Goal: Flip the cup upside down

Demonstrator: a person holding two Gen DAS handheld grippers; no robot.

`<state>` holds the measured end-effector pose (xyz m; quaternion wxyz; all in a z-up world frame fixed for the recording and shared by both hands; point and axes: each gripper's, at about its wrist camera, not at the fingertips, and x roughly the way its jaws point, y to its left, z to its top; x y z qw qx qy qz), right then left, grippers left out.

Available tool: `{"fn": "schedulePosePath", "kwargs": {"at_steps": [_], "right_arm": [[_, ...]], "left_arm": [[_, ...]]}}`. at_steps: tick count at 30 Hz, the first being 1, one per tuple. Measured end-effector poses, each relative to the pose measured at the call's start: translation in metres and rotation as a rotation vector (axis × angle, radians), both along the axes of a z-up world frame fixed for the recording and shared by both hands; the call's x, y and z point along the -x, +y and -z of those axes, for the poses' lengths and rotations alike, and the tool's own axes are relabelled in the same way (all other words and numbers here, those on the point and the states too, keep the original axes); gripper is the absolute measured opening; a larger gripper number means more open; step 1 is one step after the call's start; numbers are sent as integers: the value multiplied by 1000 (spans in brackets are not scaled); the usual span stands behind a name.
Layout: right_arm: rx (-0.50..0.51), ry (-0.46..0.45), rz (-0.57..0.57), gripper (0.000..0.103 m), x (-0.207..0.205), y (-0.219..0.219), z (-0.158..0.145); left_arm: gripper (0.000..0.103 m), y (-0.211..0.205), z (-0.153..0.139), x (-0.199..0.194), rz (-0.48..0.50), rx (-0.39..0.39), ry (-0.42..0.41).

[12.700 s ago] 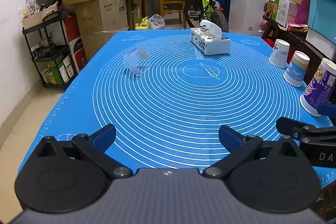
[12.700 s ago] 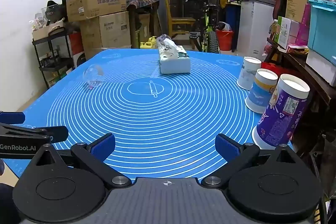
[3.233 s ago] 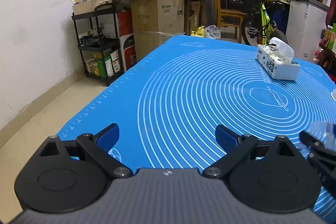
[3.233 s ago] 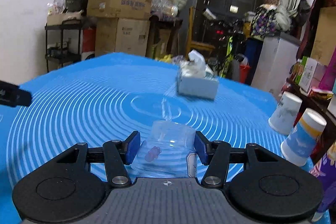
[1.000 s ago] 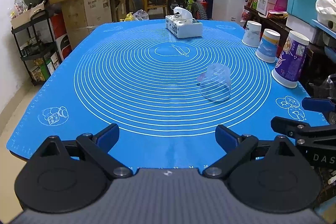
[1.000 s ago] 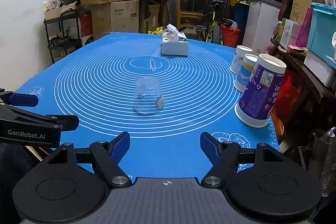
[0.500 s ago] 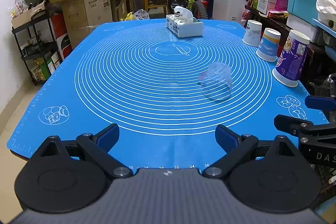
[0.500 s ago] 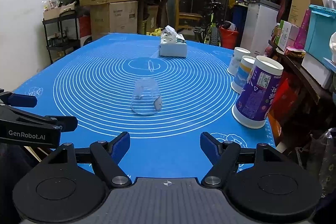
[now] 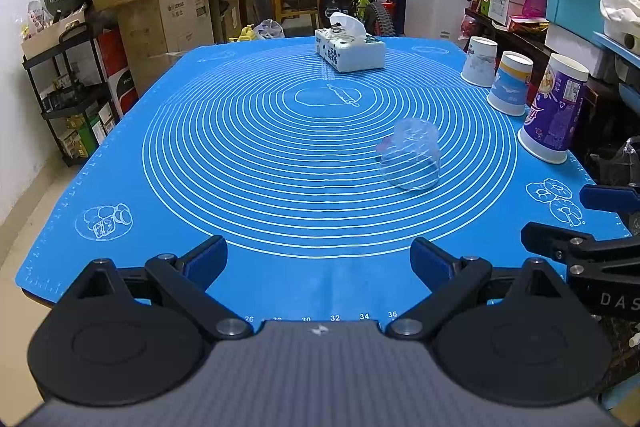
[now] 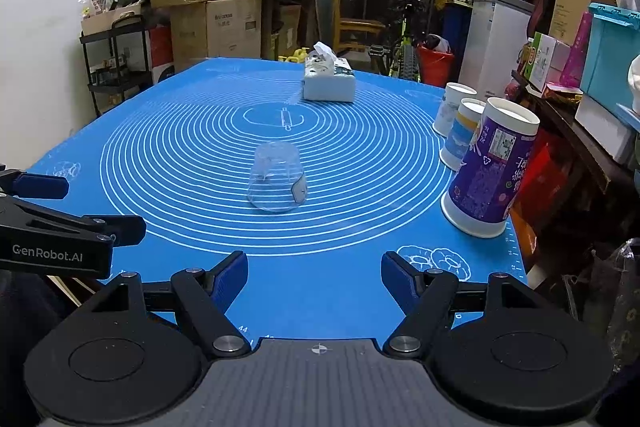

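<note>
Right wrist view: cup mouth-down on the mat

A clear cup point(image 10: 277, 179) stands upside down on the blue mat point(image 10: 192, 131) covering the bench — well apart from both tools. Right tool point(image 10: 314, 275) and left tool point(image 9: 319, 259) gape wide, holding nothing, near the mat's front edge. Three paper cups point(image 10: 490, 173) line the right edge.

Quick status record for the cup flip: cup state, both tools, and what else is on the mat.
cup: clear cup, upside down, wide mouth on the blue mat, free-standing
left tool: open, empty, at the near edge of the mat
right tool: open, empty, short of the cup
contact: neither tool touches the cup
tissue box: far side of mat
paper cups: three, inverted, in a row along the right edge
task: looks done
</note>
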<state>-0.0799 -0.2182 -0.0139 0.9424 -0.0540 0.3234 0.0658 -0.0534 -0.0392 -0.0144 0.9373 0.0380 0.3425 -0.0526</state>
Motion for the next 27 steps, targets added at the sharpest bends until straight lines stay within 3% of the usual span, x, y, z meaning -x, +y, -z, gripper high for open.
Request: {"fn": "schedulePosePath", "kwargs": {"at_steps": [27], "right_arm": [[3, 4, 7, 78, 3, -5, 0]], "left_arm": [[97, -3, 0, 3, 9, -10, -6]]}}
